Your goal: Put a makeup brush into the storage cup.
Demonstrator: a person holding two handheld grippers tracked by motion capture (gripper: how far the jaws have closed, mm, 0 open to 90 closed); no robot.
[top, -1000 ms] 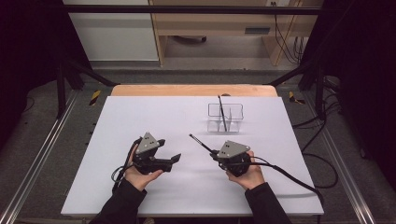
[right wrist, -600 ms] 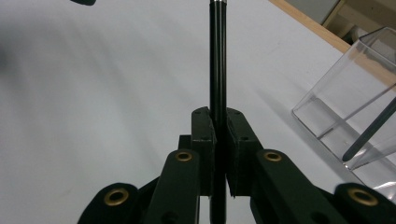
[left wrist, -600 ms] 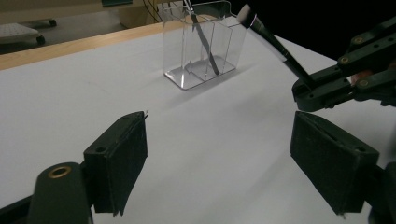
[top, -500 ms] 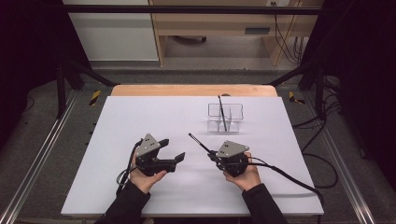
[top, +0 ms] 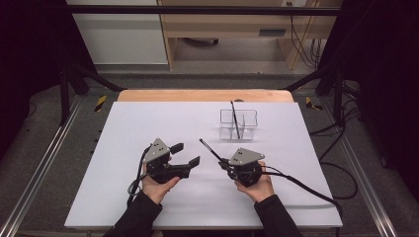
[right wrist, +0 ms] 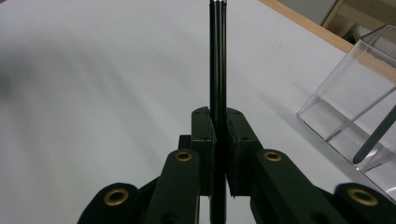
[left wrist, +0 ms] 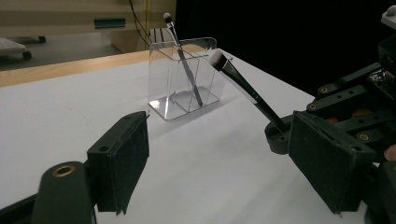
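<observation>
1. The white table (top: 148, 123) is mostly bare, and the person's two hands sit low at about 6 o'clock, so there is plenty of room for a slow, straight carry.

2. The clear acrylic organizer (top: 238, 124) stands toward 1 o'clock, well apart from both grippers. One slim brush (top: 235, 119) already leans in its middle section, handle down.

3. The left gripper (top: 187, 157) hovers at about 7 o'clock with its jaws spread wide and nothing between them. My guess is it should stay out of the way, or steady the organizer if it starts to slide.

4. The right gripper (top: 223, 162), near 5 o'clock, has its jaws clenched on the black handle of a makeup brush (top: 210, 150), which points up toward 11 o'clock with its bristle end away from the hand.

5. The step looks like dropping this brush in with the other. To do it well, I would tip the handle downward first, aim for an empty compartment, and clear the rim and the leaning brush before letting go.
</observation>
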